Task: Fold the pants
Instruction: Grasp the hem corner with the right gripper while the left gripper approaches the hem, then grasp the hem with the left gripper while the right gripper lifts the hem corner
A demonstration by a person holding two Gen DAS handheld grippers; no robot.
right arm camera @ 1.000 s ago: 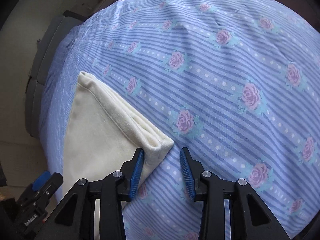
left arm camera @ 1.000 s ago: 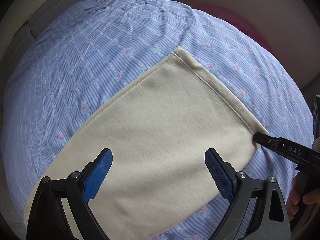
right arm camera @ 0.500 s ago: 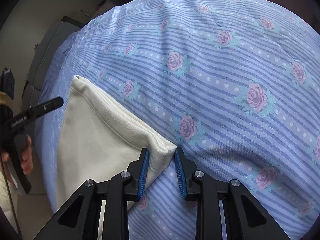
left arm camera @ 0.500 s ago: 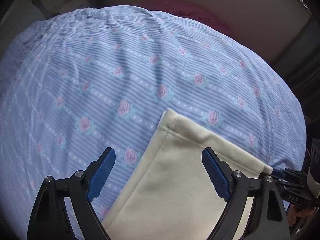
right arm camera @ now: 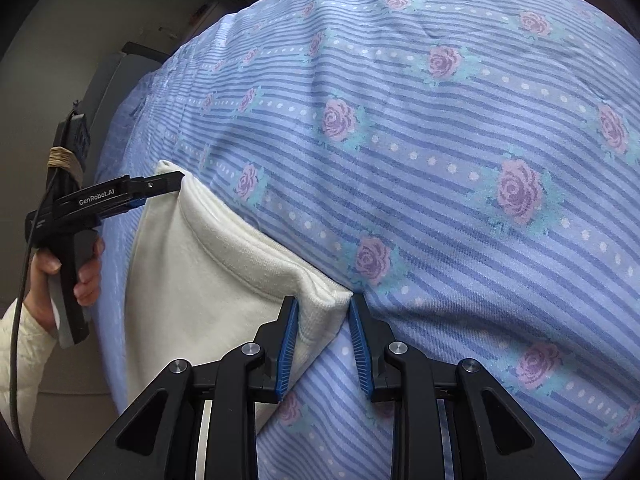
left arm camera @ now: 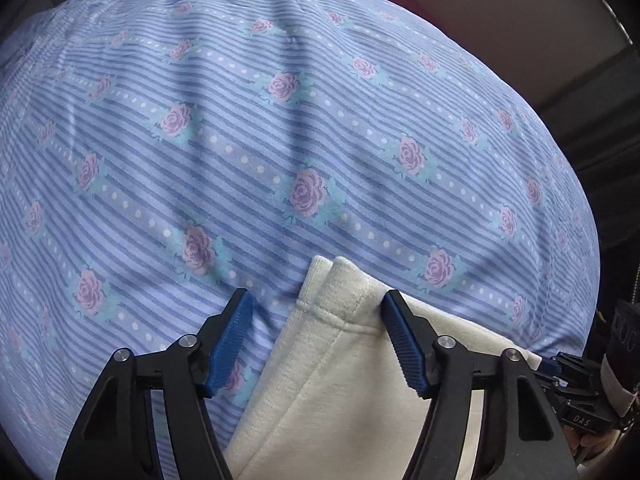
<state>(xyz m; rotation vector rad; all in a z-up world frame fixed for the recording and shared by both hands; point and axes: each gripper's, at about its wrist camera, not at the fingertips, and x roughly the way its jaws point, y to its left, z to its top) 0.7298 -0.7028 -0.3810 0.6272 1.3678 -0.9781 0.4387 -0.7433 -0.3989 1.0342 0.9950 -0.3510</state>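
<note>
Pants: cream fleece, lying flat on the blue rose-print bedsheet, hemmed end toward both cameras' forward view.
Change, left view: a second ago most of the cream cloth filled the frame; now only one hemmed corner shows, sitting between the blue pads.
Change, right view: the pads have drawn in from wider apart to a narrow gap around the other corner.
Left gripper: jaws wide apart, the corner between them; its right pad touches the hem, the left pad is over bare sheet.
Right gripper: jaws nearly closed, the left pad against the cloth corner; a small gap remains at the right pad.
Only in right view: the person's left hand on the other tool's handle, whose tip meets the far corner.
Only in left view: the doubled hem layers at the corner.
</note>
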